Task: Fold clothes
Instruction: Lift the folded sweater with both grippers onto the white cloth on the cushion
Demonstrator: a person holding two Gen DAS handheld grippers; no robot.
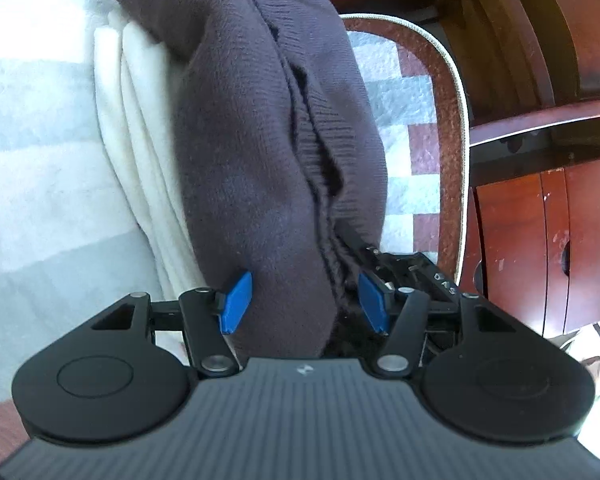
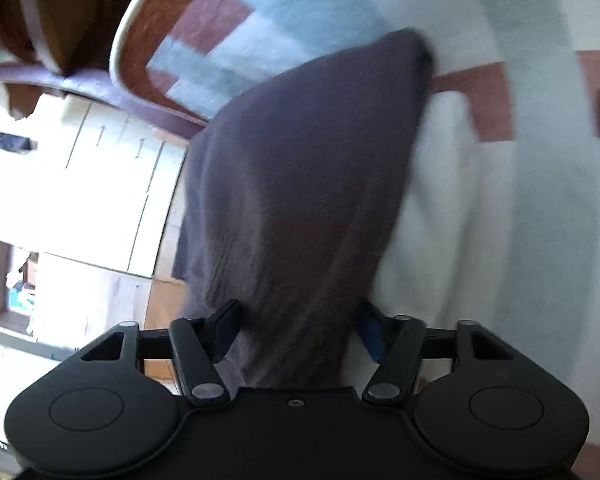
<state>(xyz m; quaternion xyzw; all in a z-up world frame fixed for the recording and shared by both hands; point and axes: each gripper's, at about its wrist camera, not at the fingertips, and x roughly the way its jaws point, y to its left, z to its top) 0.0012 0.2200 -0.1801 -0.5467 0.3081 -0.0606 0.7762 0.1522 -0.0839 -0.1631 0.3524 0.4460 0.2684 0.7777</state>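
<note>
A dark purple-grey knit garment [image 1: 256, 128] stretches away from my left gripper [image 1: 304, 300]. The blue pads [image 1: 236, 300] sit on either side of its bunched, ribbed end and are shut on it. The same garment [image 2: 300, 184] fills the middle of the right wrist view. My right gripper [image 2: 296, 332] is shut on its other end, and the cloth hides most of the fingers. The garment hangs lifted between the two grippers, above a folded white cloth [image 1: 140, 152] that lies on the table.
The table carries a checked grey, white and maroon tablecloth [image 1: 404, 92] with a brown rim [image 1: 448, 128]. Dark wooden furniture [image 1: 548, 80] stands beyond the edge. In the right wrist view white cabinets [image 2: 100, 184] lie past the table edge [image 2: 140, 28].
</note>
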